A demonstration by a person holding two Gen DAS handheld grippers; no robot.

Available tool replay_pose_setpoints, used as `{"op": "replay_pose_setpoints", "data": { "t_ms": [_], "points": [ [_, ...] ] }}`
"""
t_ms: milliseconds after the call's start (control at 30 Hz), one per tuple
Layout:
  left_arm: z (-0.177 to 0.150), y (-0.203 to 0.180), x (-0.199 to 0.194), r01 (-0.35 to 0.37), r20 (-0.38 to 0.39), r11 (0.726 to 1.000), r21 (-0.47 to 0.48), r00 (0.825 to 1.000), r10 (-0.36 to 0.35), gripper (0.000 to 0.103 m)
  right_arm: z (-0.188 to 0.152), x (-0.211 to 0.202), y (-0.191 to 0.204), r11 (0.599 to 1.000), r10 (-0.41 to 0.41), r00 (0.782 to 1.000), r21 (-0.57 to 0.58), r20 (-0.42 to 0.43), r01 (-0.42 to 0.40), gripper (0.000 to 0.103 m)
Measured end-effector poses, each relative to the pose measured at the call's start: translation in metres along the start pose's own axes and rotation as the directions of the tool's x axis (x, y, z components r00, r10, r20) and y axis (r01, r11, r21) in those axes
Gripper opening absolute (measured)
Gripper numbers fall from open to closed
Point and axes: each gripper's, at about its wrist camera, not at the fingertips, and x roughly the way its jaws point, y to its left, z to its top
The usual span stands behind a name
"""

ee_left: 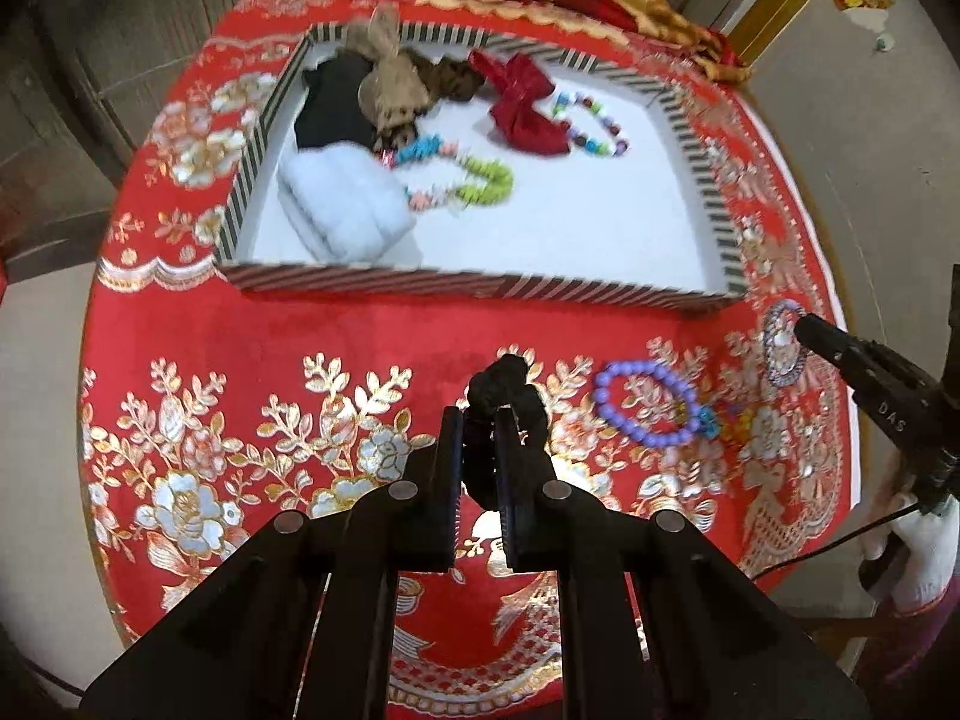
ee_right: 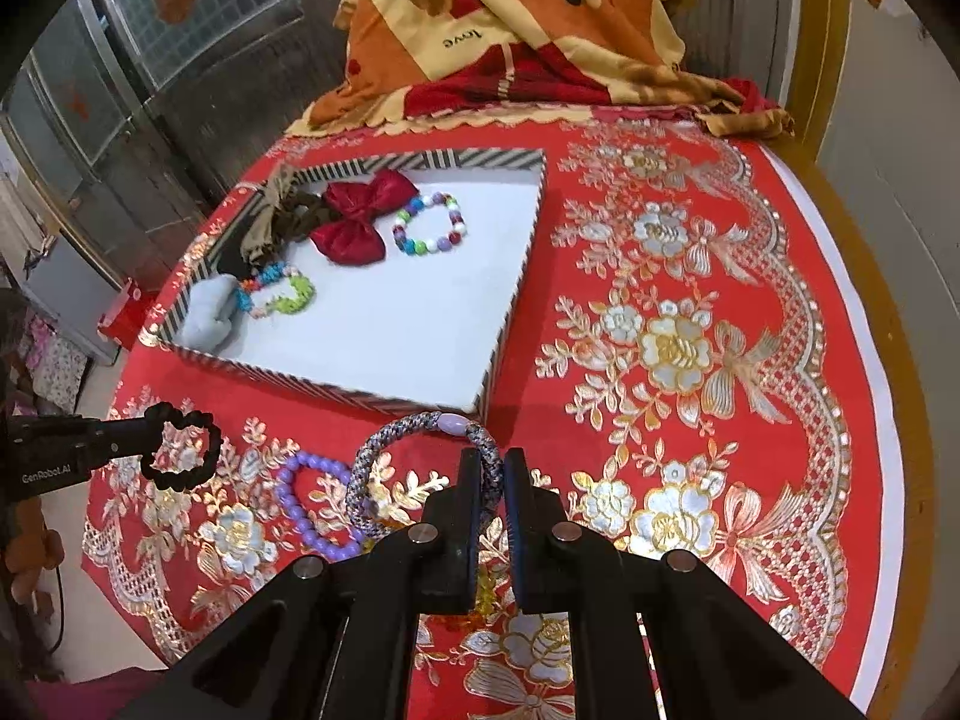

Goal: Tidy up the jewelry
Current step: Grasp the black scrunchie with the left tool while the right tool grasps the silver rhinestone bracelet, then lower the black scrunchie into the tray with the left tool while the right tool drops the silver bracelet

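My left gripper (ee_left: 480,420) is shut on a black scrunchie (ee_left: 510,387) and holds it above the red cloth; it also shows in the right wrist view (ee_right: 183,444). My right gripper (ee_right: 487,468) is shut on a grey braided hair tie with a lilac bead (ee_right: 414,450), seen in the left wrist view (ee_left: 780,342) too. A purple bead bracelet (ee_left: 648,402) lies on the cloth between them (ee_right: 312,504). The striped tray (ee_left: 480,288) holds a red bow (ee_left: 528,108), two colourful bead bracelets (ee_left: 594,120) (ee_left: 468,180) and other hair pieces.
A round table under a red and gold embroidered cloth (ee_right: 690,360). A folded orange and red blanket (ee_right: 528,30) lies at the far edge. Small orange beads (ee_left: 735,420) lie by the purple bracelet. A white folded cloth (ee_left: 348,210) sits in the tray's near left corner.
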Motion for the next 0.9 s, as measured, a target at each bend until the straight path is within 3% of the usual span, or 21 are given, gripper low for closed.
{"op": "replay_pose_setpoints", "data": {
  "t_ms": [467,900],
  "points": [
    [0.026,-0.012,-0.037,-0.030,0.098,0.999,0.042,0.995,0.026,0.009,0.024,-0.017,0.013,0.999,0.015,0.999,-0.043,0.045,-0.013,0.007],
    [0.062,-0.040,-0.021,-0.025,0.112,0.998,0.062,0.994,0.018,0.009,0.058,-0.006,0.020,0.996,0.019,0.999,-0.092,0.035,-0.016,0.007]
  ]
}}
